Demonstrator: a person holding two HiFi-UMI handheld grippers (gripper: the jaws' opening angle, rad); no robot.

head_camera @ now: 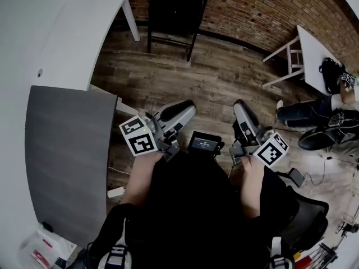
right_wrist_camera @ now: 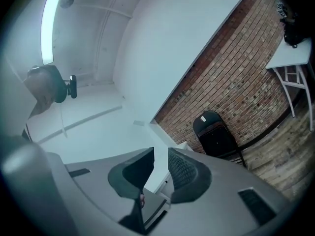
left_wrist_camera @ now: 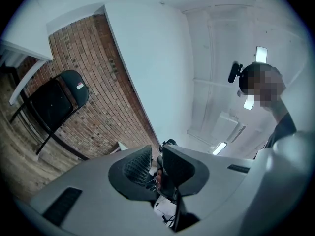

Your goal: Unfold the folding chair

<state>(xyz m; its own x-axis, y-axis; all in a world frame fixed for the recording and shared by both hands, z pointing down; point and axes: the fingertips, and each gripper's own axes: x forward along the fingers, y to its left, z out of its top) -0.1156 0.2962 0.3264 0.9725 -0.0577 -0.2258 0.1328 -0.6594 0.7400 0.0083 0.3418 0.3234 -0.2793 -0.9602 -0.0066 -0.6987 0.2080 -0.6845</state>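
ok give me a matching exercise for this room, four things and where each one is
1 folding chair
2 grey table
3 black bag
4 left gripper

A on the white table at right
B against the brick wall
C by the person's left arm
D over the wood floor, nothing between its jaws

Pairs: 1-B, 2-C, 3-A, 4-D
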